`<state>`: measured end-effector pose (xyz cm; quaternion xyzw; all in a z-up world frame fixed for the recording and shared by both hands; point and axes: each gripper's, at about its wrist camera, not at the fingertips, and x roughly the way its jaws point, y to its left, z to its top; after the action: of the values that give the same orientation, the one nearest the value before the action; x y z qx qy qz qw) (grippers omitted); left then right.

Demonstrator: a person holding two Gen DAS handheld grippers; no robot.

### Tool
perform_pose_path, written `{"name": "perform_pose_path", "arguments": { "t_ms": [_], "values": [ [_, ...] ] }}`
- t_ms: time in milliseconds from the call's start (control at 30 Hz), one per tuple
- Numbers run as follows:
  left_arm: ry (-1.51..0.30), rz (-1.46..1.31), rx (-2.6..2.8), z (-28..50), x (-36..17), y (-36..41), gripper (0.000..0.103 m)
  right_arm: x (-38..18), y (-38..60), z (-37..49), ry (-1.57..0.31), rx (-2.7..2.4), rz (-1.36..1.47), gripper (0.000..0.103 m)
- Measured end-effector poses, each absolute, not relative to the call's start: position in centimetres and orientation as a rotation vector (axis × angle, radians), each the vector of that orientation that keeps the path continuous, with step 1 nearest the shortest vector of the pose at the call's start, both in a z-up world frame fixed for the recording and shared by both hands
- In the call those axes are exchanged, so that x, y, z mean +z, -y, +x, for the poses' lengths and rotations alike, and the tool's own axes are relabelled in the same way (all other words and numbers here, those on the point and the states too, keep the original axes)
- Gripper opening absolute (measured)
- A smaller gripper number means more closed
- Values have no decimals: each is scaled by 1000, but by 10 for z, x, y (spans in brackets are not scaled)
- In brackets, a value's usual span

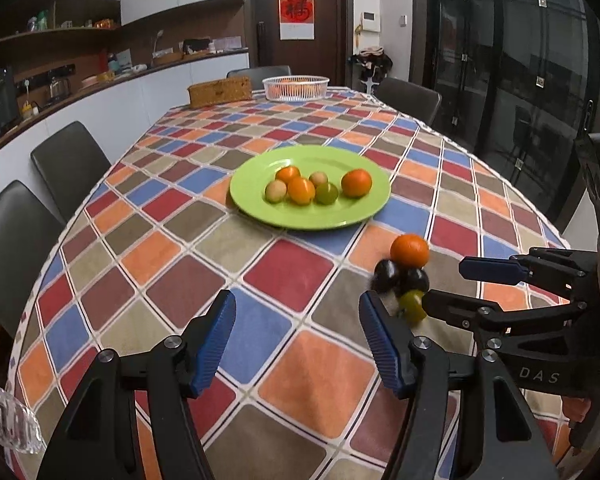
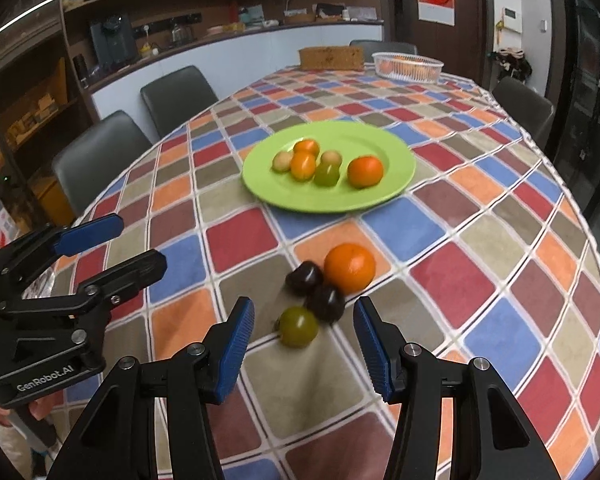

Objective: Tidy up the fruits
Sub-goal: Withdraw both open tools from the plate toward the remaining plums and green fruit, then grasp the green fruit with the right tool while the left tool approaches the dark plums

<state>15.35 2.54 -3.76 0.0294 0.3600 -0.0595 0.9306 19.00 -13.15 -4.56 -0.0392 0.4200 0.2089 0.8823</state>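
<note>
A green plate (image 1: 340, 216) (image 2: 396, 160) in mid-table holds several small fruits, orange, pale and green. Nearer me on the checked cloth lie an orange (image 1: 409, 250) (image 2: 349, 267), two dark plums (image 1: 386, 274) (image 2: 304, 276) and a green fruit (image 1: 413, 306) (image 2: 298, 326), close together. My right gripper (image 2: 304, 342) is open, its fingers just short of the green fruit on either side; it also shows in the left wrist view (image 1: 452, 284). My left gripper (image 1: 298, 332) is open and empty, left of the loose fruits; it also shows in the right wrist view (image 2: 140, 244).
A white basket (image 1: 296, 87) (image 2: 407, 66) with orange fruit and a woven box (image 1: 220, 92) stand at the table's far end. Dark chairs (image 1: 66, 164) line the left side and far end. A clear glass object (image 1: 8, 420) sits at the near left edge.
</note>
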Motion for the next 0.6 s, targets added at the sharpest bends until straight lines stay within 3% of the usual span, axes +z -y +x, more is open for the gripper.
{"name": "perform_pose_path", "arguments": {
  "t_ms": [500,600],
  "values": [
    [-794,46,-138,159,-62,-26,63,-76,116,203,-961,432,-117,52],
    [-799,43,-146,160,-64,-25,63,-80,115,206,-976,427,-118,48]
  ]
}}
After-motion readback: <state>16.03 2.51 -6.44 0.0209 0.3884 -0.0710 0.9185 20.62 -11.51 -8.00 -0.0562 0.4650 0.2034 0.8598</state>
